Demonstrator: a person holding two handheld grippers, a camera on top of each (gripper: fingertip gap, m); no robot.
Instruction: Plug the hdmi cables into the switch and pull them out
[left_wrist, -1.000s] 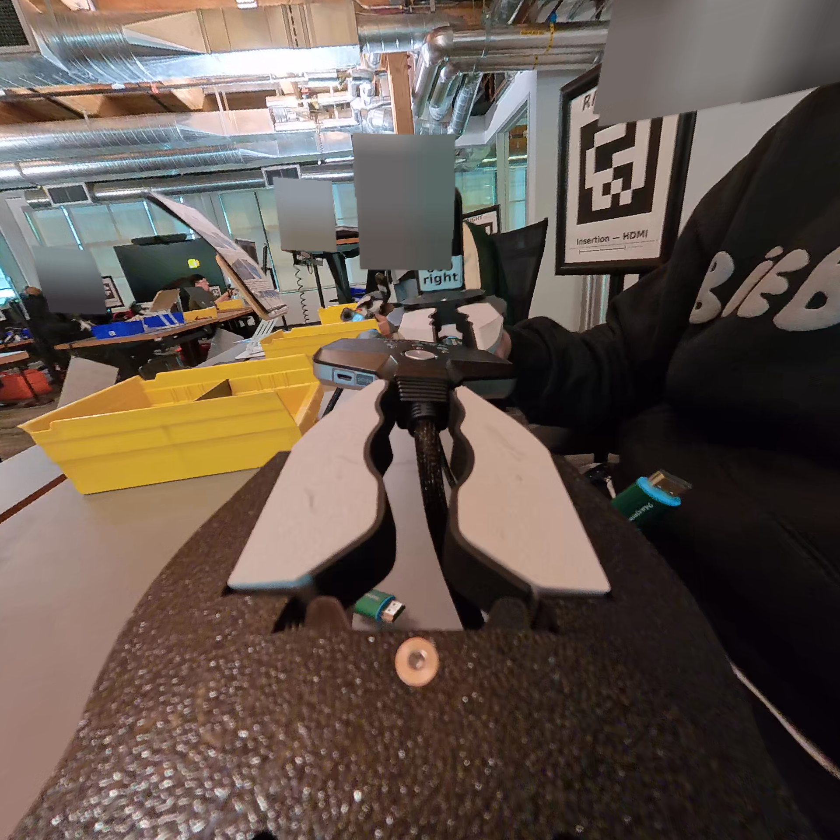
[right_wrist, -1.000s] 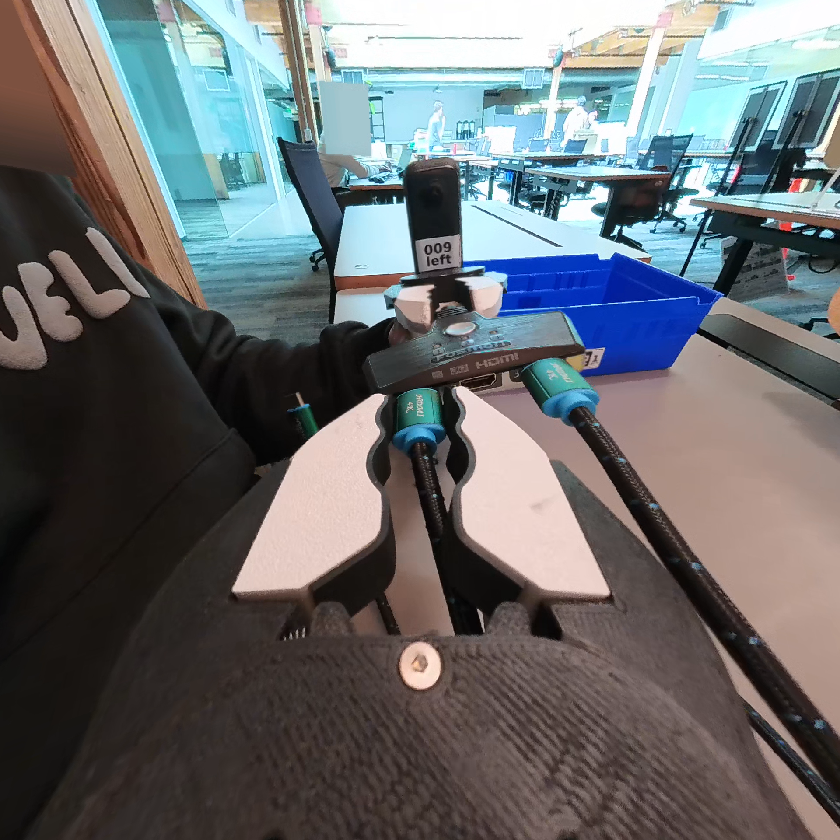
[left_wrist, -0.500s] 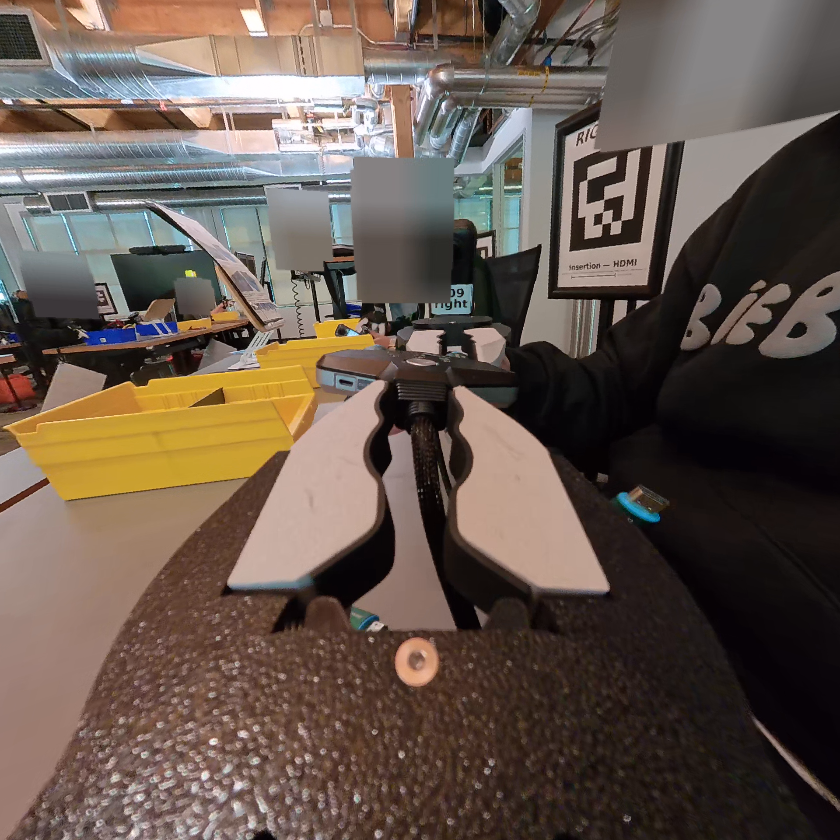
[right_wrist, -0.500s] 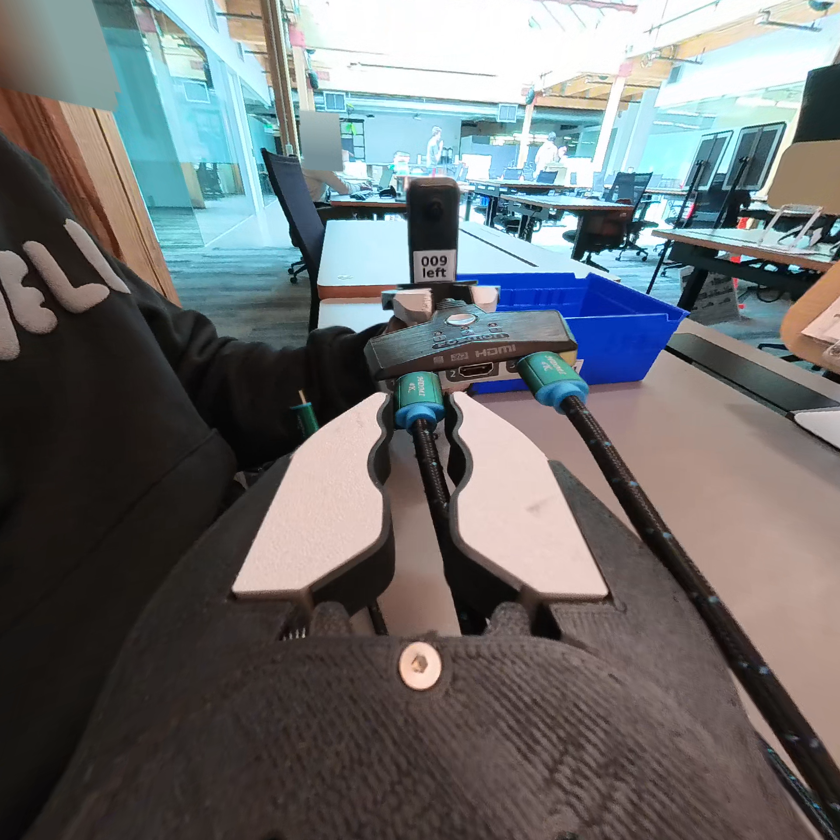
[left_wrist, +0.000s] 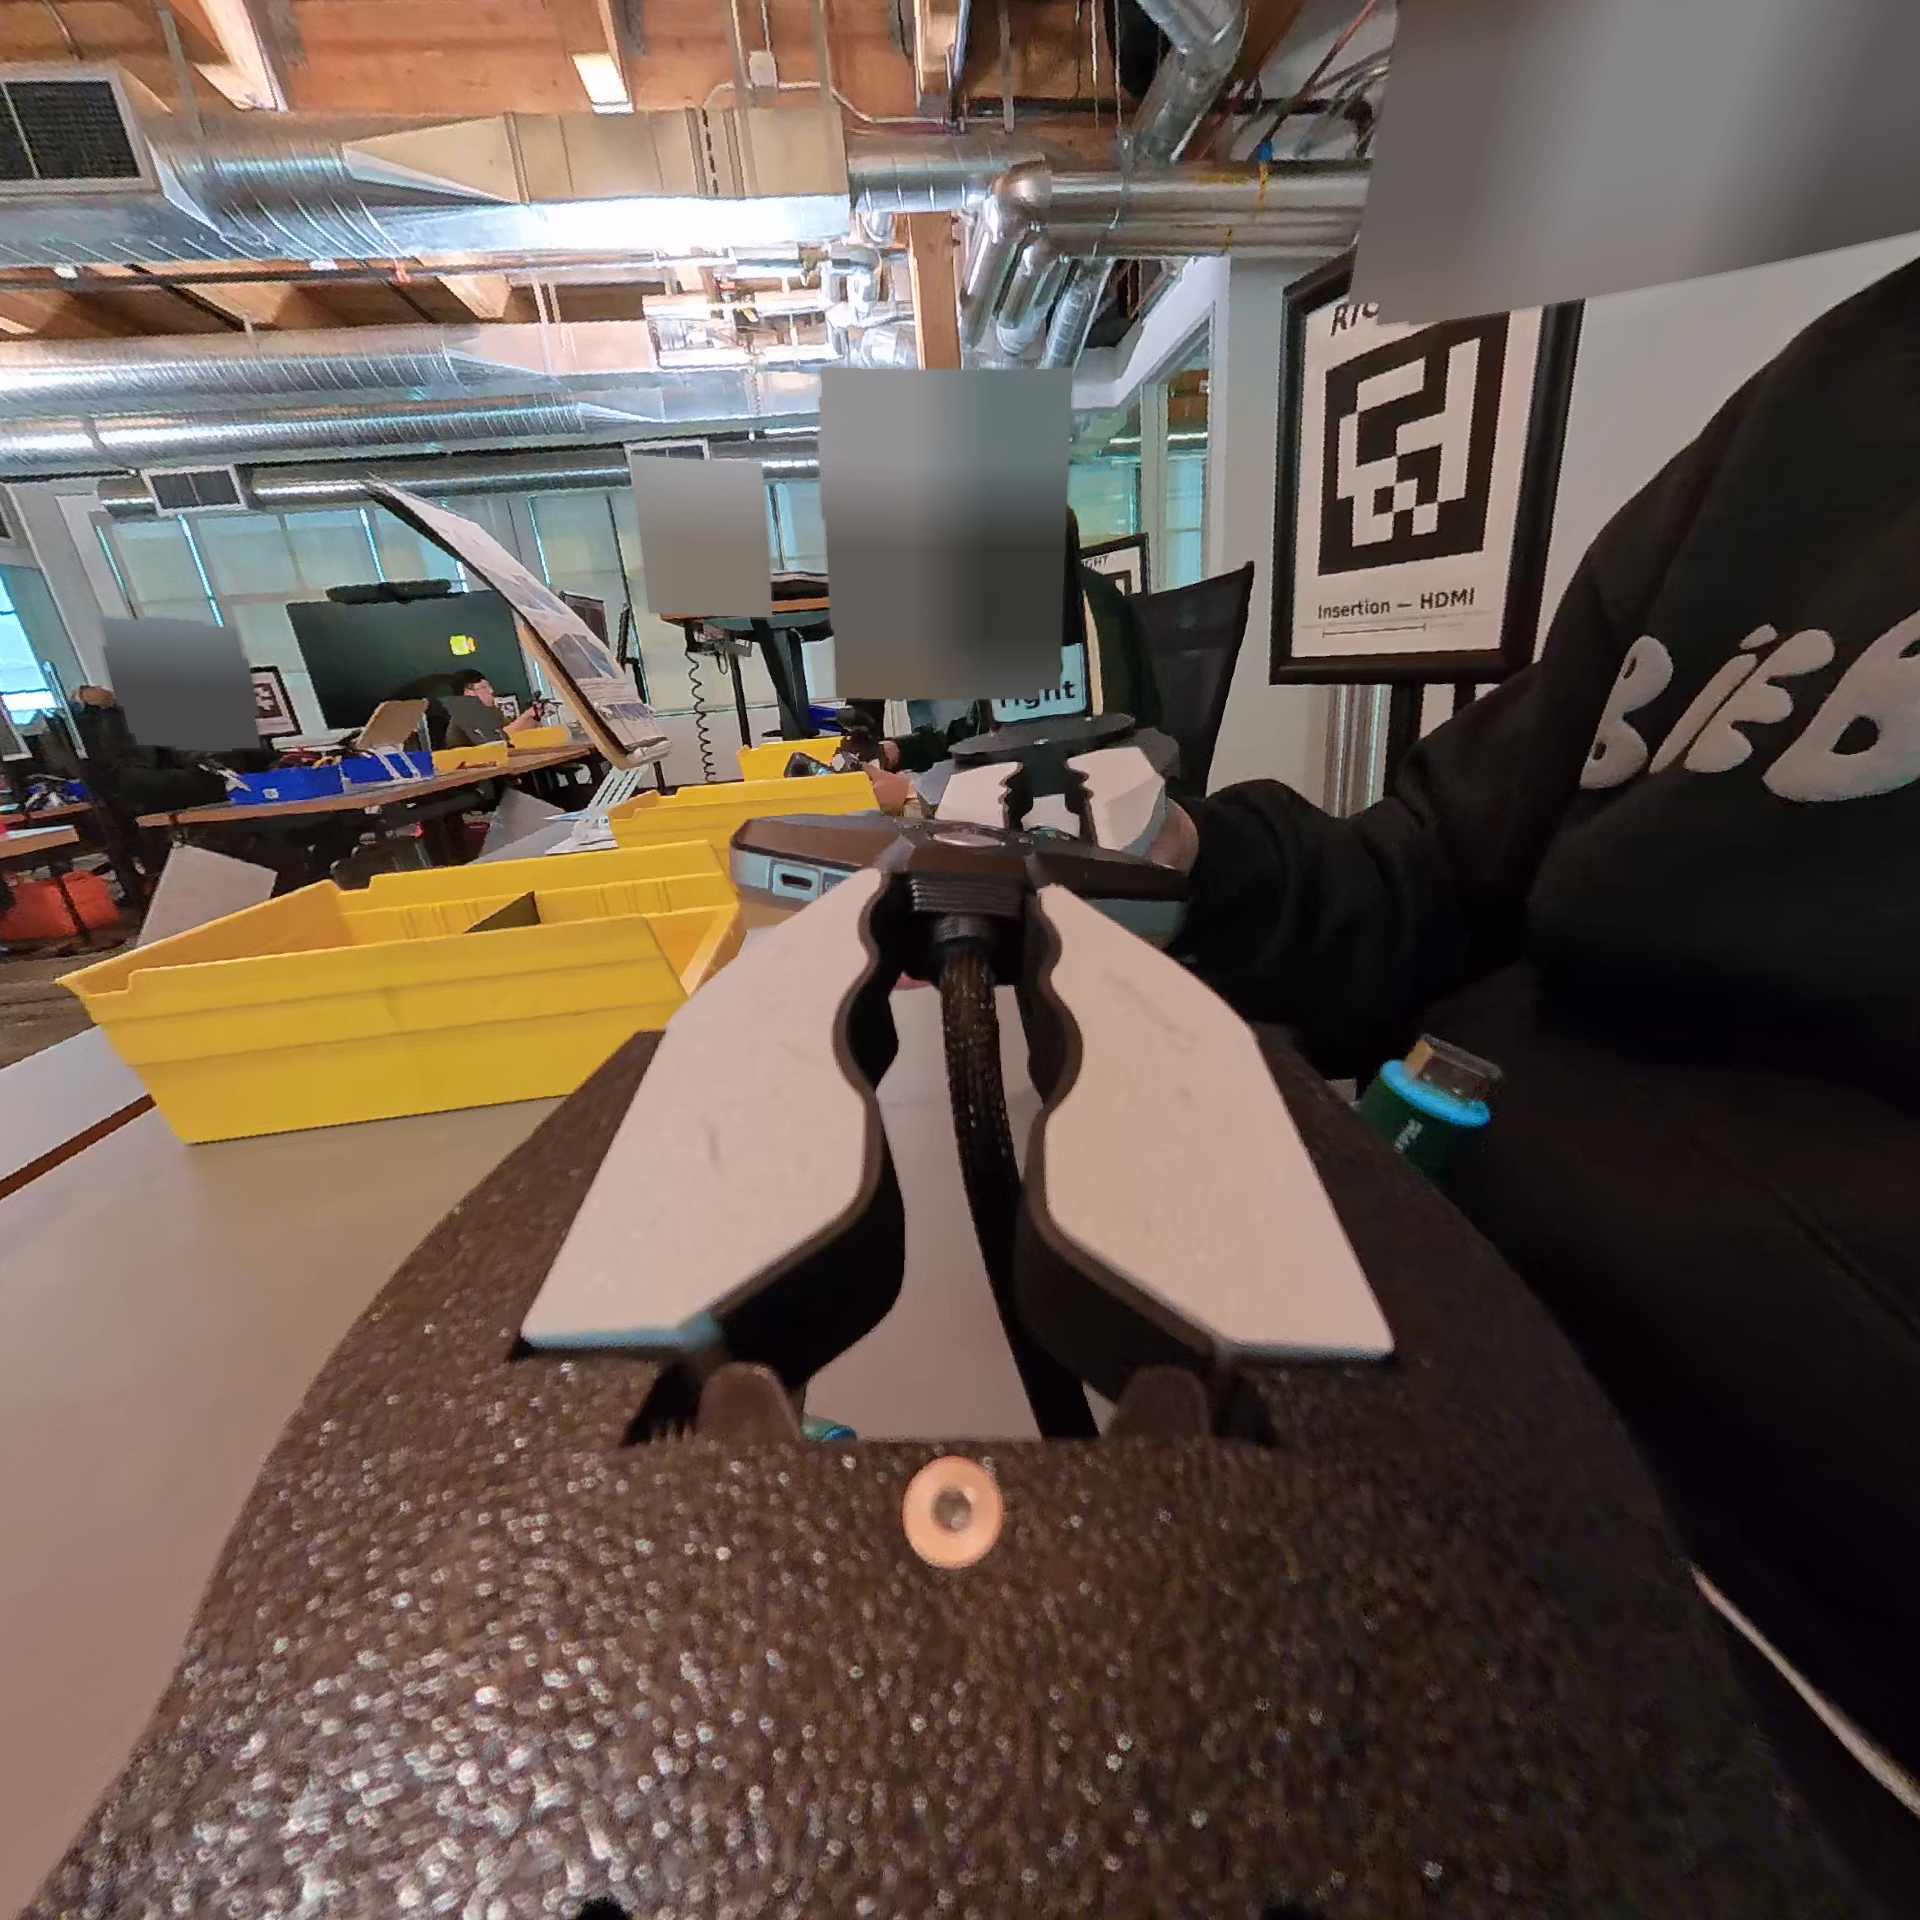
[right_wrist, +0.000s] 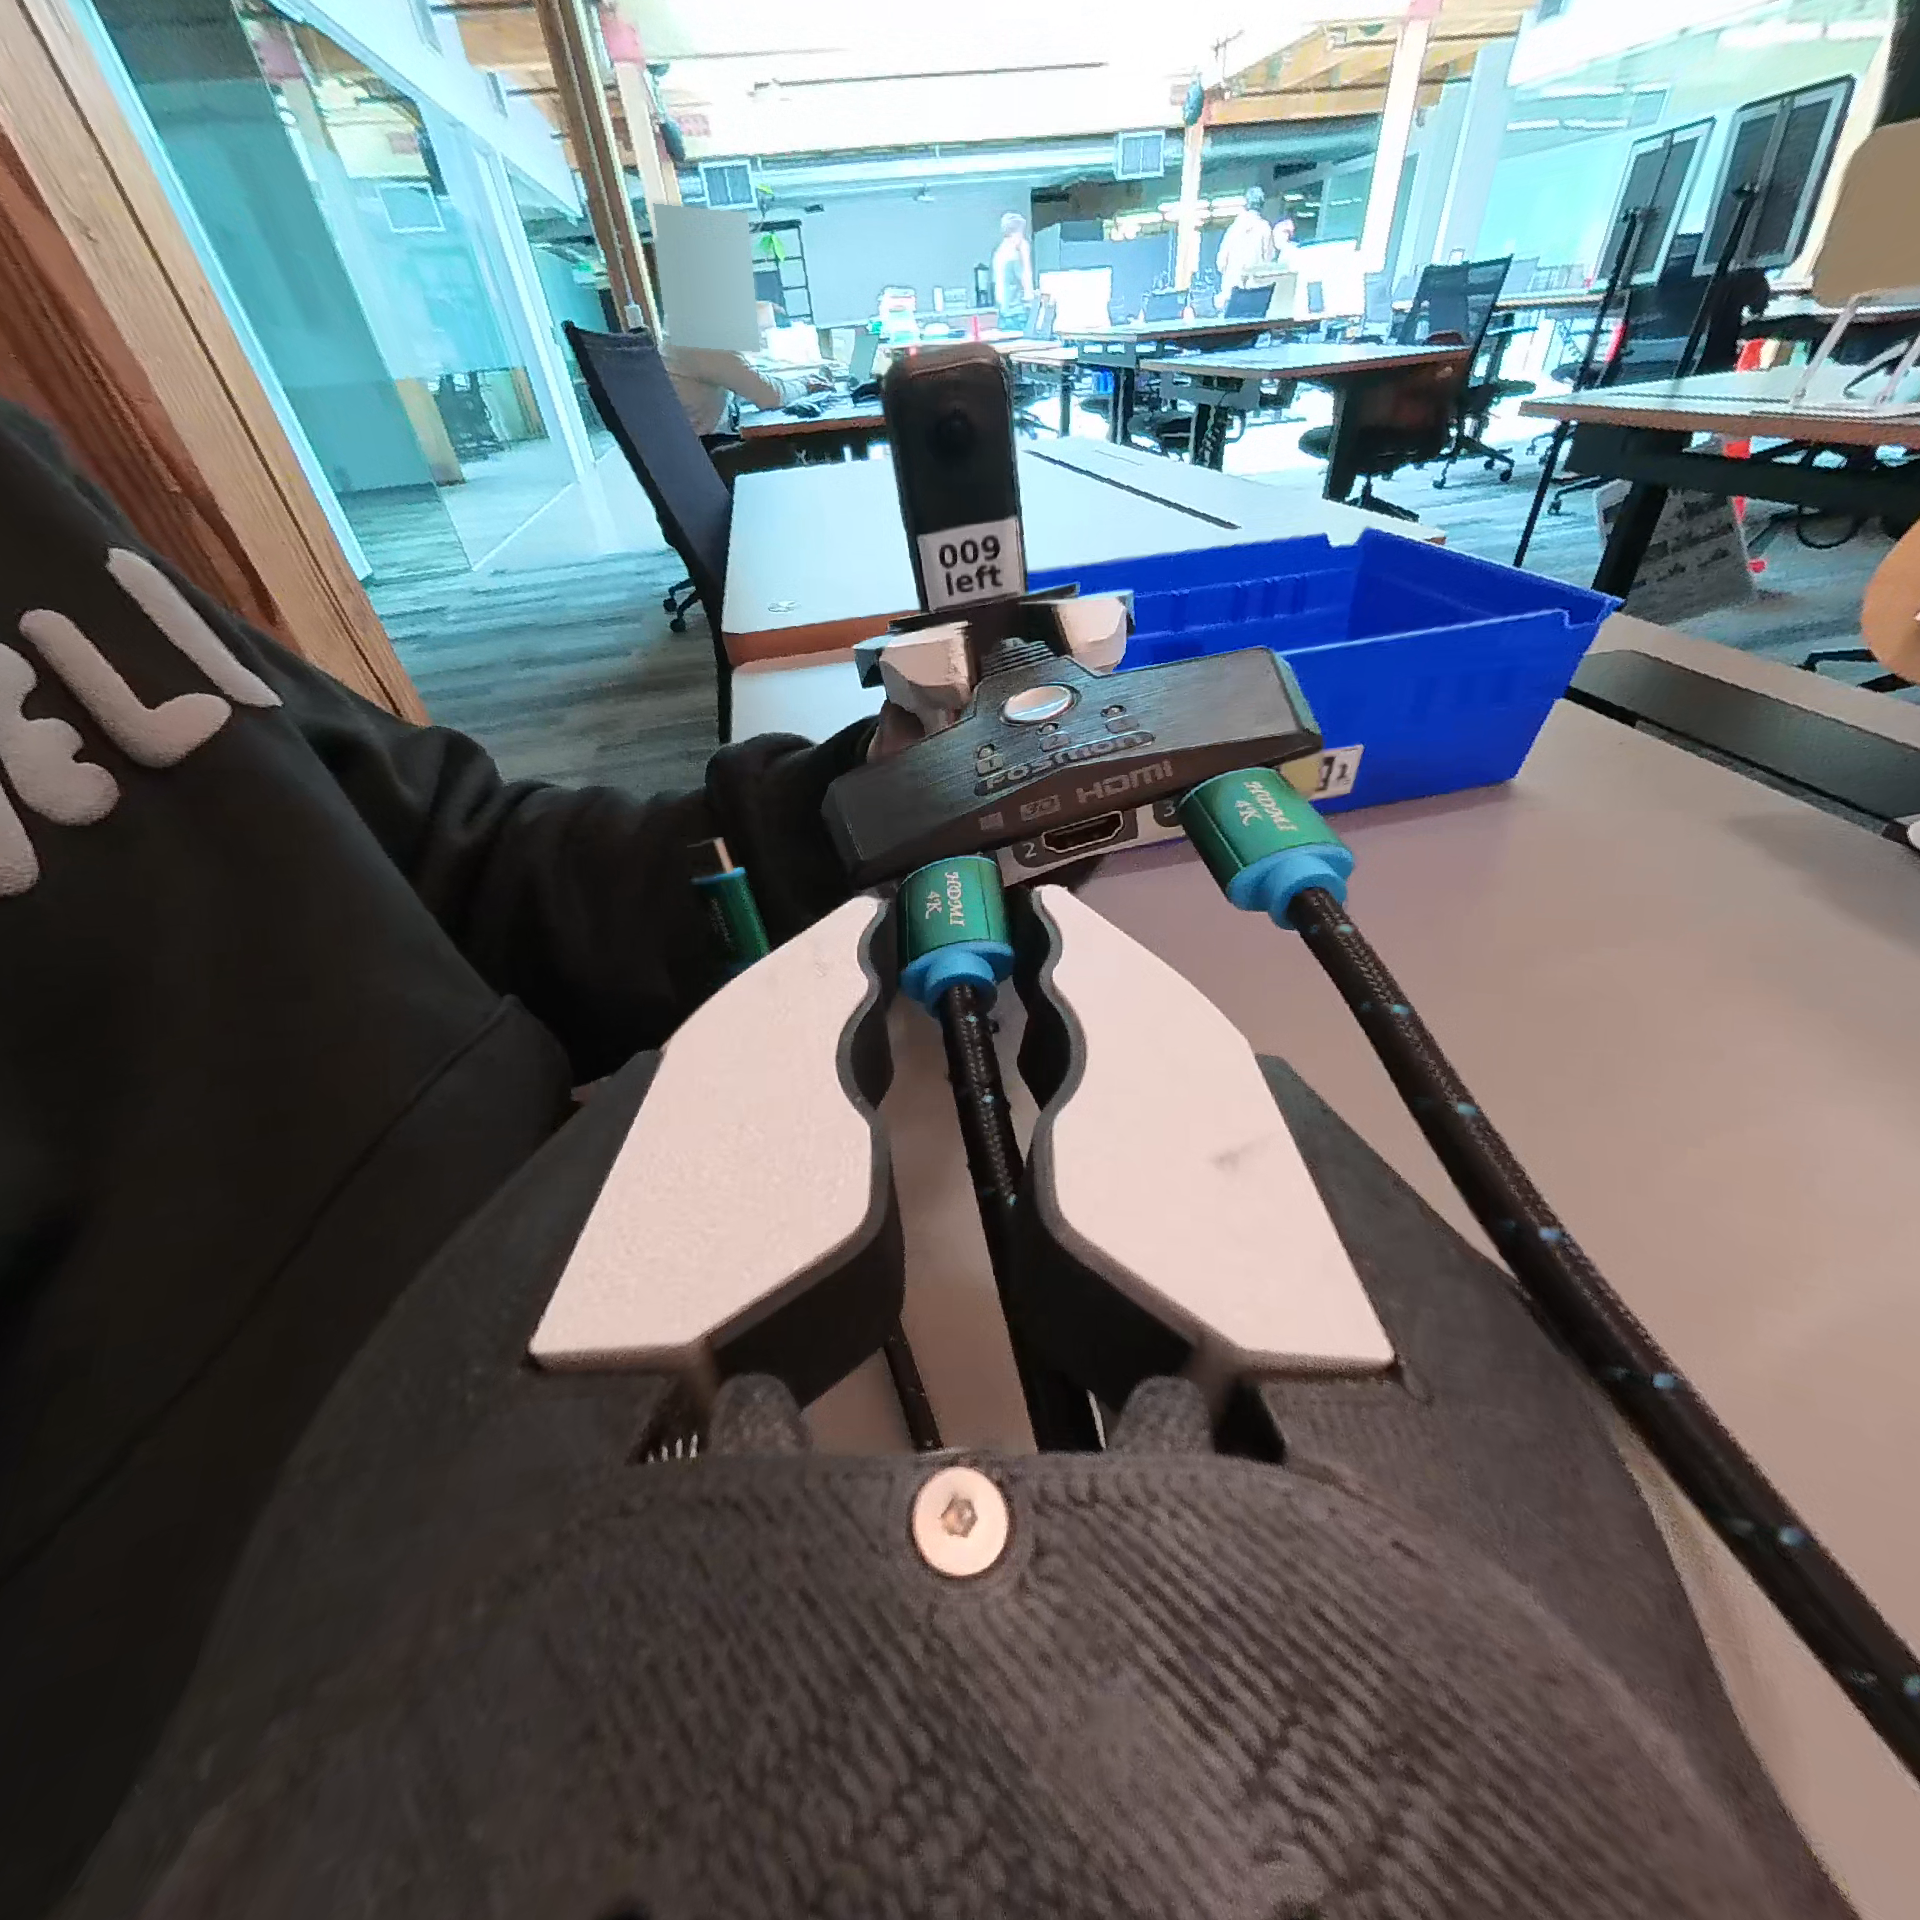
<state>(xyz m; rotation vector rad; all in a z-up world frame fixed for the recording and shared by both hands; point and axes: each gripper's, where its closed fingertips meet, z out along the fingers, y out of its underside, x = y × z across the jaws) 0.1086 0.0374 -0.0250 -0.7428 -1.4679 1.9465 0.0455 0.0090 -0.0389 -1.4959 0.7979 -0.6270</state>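
The black HDMI switch (right_wrist: 1070, 748) is held in the air between my two grippers, tilted with its left end lower. My right gripper (right_wrist: 956, 920) is shut on a green HDMI plug (right_wrist: 948, 909) whose front end sits in the switch's left port. A second green plug (right_wrist: 1262, 842) sits in the right port, and the middle port (right_wrist: 1081, 831) is open. My left gripper (left_wrist: 961, 914) is shut on the black collar of the switch's own braided cable (left_wrist: 971, 1039), at the switch (left_wrist: 935, 840). A loose green plug (left_wrist: 1429, 1101) hangs by the person's dark sweatshirt.
A yellow bin (left_wrist: 416, 987) stands on the grey table to the left in the left wrist view. A blue bin (right_wrist: 1403, 644) stands behind the switch in the right wrist view. The second plug's braided cable (right_wrist: 1558, 1268) runs across the table at right. The person's torso is close by.
Both grippers keep their hold. The switch has tilted, its left end now lower in the right wrist view. The loose green plug by the sweatshirt has shifted in the left wrist view.
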